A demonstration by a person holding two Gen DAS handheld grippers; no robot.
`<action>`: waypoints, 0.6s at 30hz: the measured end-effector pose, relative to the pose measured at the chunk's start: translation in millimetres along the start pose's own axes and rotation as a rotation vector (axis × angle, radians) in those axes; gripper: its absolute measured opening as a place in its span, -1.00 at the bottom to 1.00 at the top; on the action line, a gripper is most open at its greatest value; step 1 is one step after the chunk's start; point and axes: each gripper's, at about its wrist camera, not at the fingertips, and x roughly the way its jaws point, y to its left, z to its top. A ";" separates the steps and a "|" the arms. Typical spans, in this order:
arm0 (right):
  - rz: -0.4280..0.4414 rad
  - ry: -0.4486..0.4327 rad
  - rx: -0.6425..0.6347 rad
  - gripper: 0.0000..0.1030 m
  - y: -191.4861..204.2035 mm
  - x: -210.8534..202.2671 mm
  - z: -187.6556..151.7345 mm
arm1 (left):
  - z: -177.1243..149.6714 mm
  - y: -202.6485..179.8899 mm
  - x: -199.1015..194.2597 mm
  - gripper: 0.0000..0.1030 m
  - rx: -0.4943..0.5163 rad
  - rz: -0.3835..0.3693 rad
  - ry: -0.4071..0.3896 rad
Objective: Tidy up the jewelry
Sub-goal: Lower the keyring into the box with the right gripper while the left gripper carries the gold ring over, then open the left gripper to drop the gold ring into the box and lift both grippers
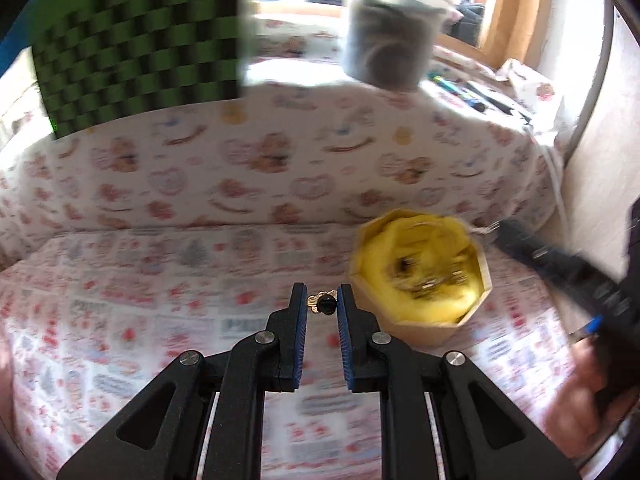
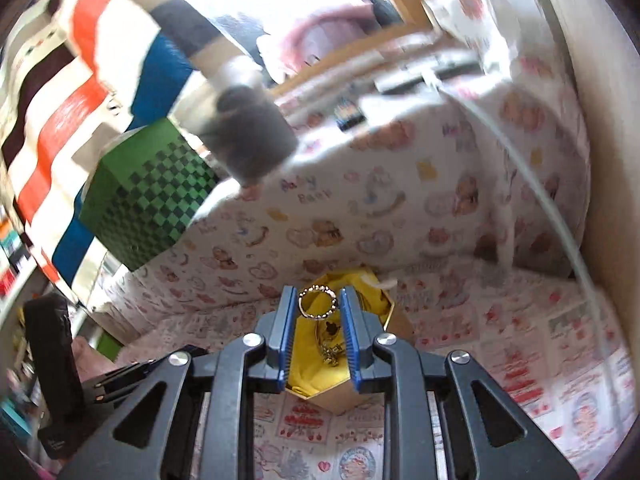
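My left gripper (image 1: 321,303) is shut on a small gold earring (image 1: 320,304) with a black centre, held at the fingertips above the patterned bedsheet (image 1: 160,320). To its right sits an octagonal cardboard box (image 1: 420,276) lined with yellow cloth, with gold jewelry inside. The other gripper (image 1: 568,268) reaches in from the right edge of this view. In the right wrist view my right gripper (image 2: 319,303) is shut on a gold ring (image 2: 318,302), held directly over the same yellow-lined box (image 2: 340,364), where more gold pieces (image 2: 330,344) lie.
A mattress edge (image 1: 280,152) with a teddy print rises behind the box. On it stand a green checkered box (image 1: 132,52) and a clear tub (image 1: 392,28) of dark stuff. A white cable (image 2: 532,184) runs down the right. A striped cloth (image 2: 80,80) hangs at left.
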 end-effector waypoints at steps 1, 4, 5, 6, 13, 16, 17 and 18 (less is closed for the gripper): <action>0.009 0.004 0.015 -0.60 -2.6 2.9 -0.7 | 3.4 -5.3 3.3 -0.73 0.005 -0.018 0.008; 0.026 0.007 0.041 -0.60 -8.6 9.9 -1.2 | 11.2 -22.9 16.6 -0.73 0.042 -0.055 0.043; 0.028 0.009 0.038 -0.60 -8.9 11.5 -1.0 | 12.5 -28.1 19.6 -0.73 0.054 -0.061 0.050; 0.025 0.012 0.035 -0.60 -8.9 13.2 -1.0 | 13.8 -32.8 22.4 -0.72 0.063 -0.060 0.053; -0.020 0.006 0.024 -0.60 -8.7 17.4 -1.3 | 18.0 -41.0 42.2 -0.73 0.062 -0.061 0.083; -0.038 -0.014 0.020 -0.60 -10.7 13.2 -1.5 | 17.7 -35.7 46.8 -0.72 0.036 -0.093 0.091; -0.038 -0.016 0.022 -0.60 -12.3 12.3 -1.4 | 17.8 -33.9 46.9 -0.67 0.032 -0.109 0.087; -0.039 -0.017 0.027 -0.60 -13.2 12.1 -1.5 | 17.7 -32.5 45.7 -0.53 0.027 -0.123 0.076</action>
